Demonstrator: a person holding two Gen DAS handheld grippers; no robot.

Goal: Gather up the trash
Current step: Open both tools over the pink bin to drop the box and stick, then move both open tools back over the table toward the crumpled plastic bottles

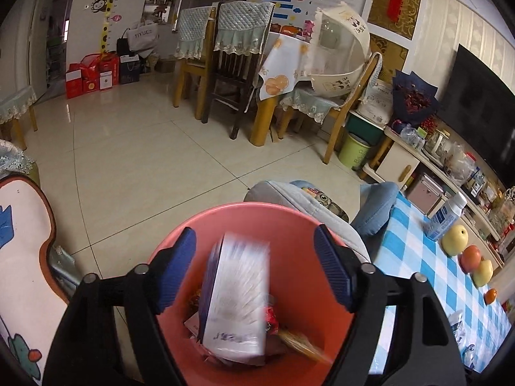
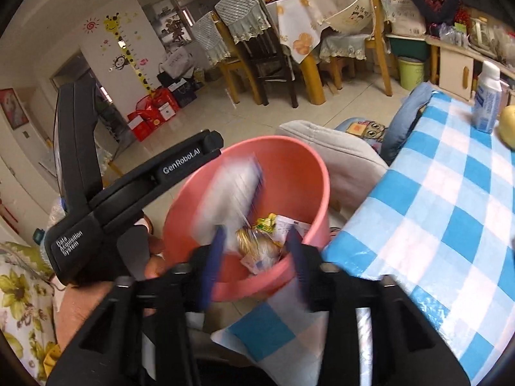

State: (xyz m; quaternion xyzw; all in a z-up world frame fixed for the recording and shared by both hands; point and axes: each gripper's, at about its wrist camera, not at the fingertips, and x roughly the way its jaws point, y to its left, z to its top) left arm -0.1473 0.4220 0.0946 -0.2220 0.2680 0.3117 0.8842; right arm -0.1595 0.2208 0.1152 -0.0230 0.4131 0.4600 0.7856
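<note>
A pink bin stands on the floor beside the table. My left gripper is open right above it. A white box with a blue edge shows between its blue pads, blurred, touching neither pad. Wrappers lie on the bin's bottom. In the right wrist view my right gripper hangs open over the near rim of the pink bin, with nothing gripped. The blurred box is inside the bin, above a gold wrapper. The left gripper's black body, in a person's hand, is at the left.
A table with a blue-and-white checked cloth runs along the bin's right side, bearing a white bottle and fruit. A grey cushioned seat stands behind the bin. Dining chairs and a green bucket stand farther back.
</note>
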